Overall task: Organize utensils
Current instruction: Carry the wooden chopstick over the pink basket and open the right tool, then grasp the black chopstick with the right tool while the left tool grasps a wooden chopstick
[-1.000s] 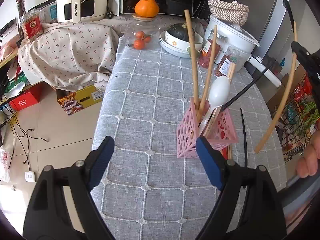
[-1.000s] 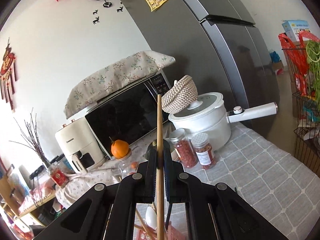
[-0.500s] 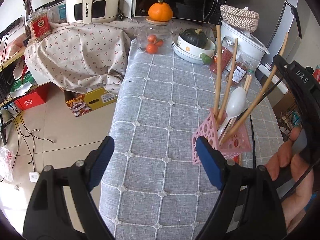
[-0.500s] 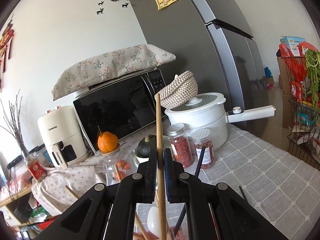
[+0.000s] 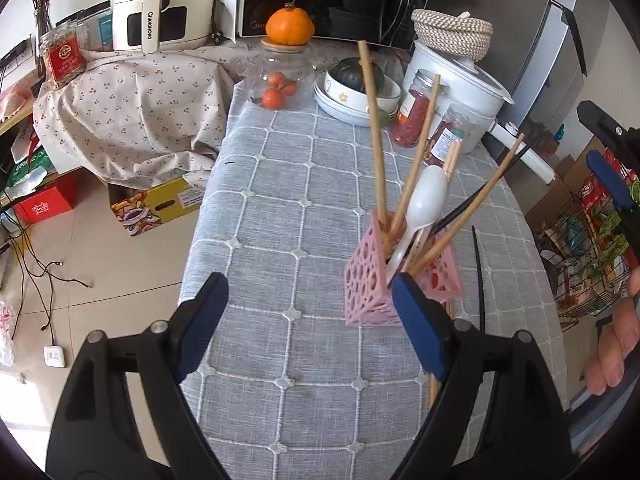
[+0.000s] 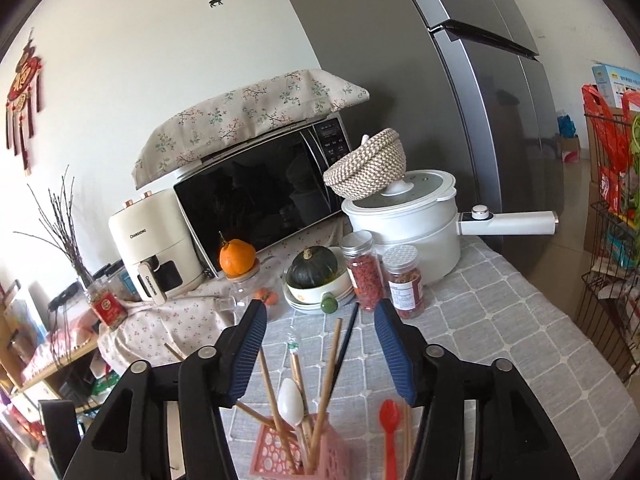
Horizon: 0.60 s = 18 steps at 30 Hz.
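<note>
Holding both grippers spread and empty, left gripper [image 5: 308, 320] and right gripper [image 6: 320, 352], we see the pink holder [image 5: 366, 280] near us, chopsticks [image 5: 372, 128] and white spoon [image 5: 426, 200] standing inside.

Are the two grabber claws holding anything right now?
No. The left gripper and the right gripper are both open and empty. The chopsticks stand in the pink holder.

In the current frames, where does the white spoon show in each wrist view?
Left wrist: white spoon right of centre, bowl up, standing in the pink holder.
Right wrist: spoon low and centre, between the open jaws.
Shared landmark: the orange before the microwave.
</note>
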Each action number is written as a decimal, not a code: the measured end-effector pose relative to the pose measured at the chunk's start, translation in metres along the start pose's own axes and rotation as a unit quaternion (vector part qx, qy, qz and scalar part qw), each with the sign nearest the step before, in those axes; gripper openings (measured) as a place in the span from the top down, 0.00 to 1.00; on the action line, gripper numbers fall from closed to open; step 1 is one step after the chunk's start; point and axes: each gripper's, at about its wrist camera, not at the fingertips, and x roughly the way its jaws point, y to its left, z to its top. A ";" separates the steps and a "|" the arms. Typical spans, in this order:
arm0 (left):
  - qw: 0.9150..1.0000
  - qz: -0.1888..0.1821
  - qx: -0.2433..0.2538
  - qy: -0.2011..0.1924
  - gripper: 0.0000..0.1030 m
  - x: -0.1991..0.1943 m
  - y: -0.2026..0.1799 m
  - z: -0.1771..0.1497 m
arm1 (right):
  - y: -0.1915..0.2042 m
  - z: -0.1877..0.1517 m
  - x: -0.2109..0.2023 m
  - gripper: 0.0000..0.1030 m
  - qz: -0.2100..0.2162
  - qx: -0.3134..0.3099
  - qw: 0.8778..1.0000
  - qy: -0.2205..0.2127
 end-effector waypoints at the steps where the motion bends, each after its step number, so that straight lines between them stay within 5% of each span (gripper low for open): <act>1: 1.000 -0.001 0.003 0.000 0.18 0.000 -0.003 -0.001 | -0.006 0.003 -0.003 0.37 -0.001 -0.001 1.000 0.007; 9: 0.999 -0.013 0.023 0.023 0.11 0.009 -0.024 -0.011 | -0.066 -0.001 0.001 0.26 -0.041 -0.018 0.993 0.108; 18: 0.995 -0.040 0.023 0.091 0.10 0.039 -0.046 -0.030 | -0.133 -0.029 0.025 0.24 -0.077 0.000 0.968 0.239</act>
